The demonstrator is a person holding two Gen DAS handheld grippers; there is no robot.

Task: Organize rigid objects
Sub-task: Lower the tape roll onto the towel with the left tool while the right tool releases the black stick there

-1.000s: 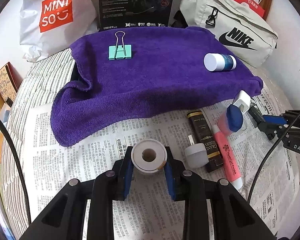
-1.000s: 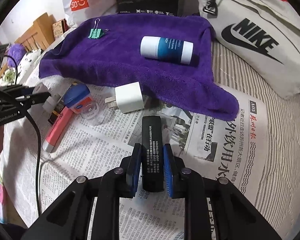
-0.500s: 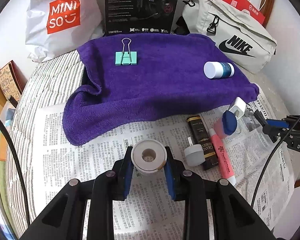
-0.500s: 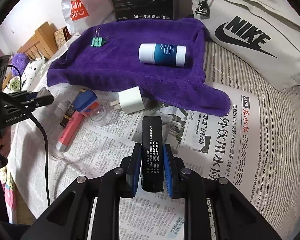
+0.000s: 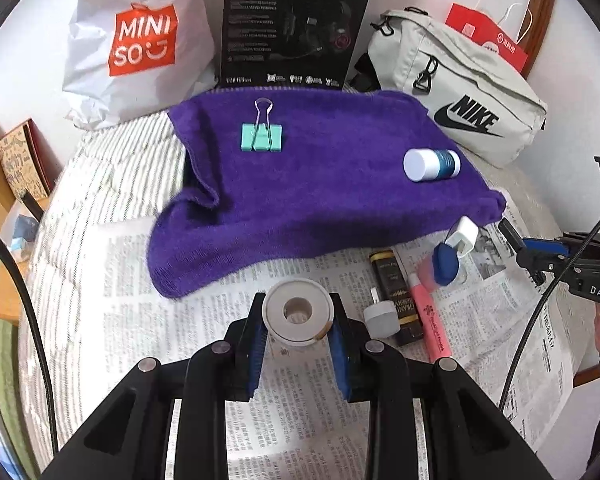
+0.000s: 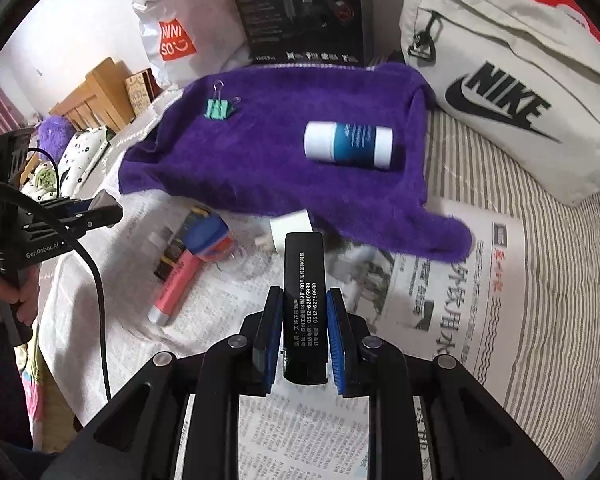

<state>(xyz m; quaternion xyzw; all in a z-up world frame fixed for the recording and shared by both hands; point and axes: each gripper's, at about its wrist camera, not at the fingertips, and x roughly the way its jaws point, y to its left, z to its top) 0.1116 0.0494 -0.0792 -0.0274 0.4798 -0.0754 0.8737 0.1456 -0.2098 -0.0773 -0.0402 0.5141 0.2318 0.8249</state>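
On the purple towel (image 5: 324,184) lie two items; claws grip a white tape roll (image 5: 298,312) and black box (image 6: 303,300); five remain on newspaper (image 5: 148,320).

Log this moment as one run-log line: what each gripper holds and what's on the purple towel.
left gripper: shut on tape roll | right gripper: shut on black box | purple towel: binder clip, bottle

White wall (image 5: 32,40) behind striped bedding (image 6: 540,280); possibly wooden furniture (image 6: 96,92) left.
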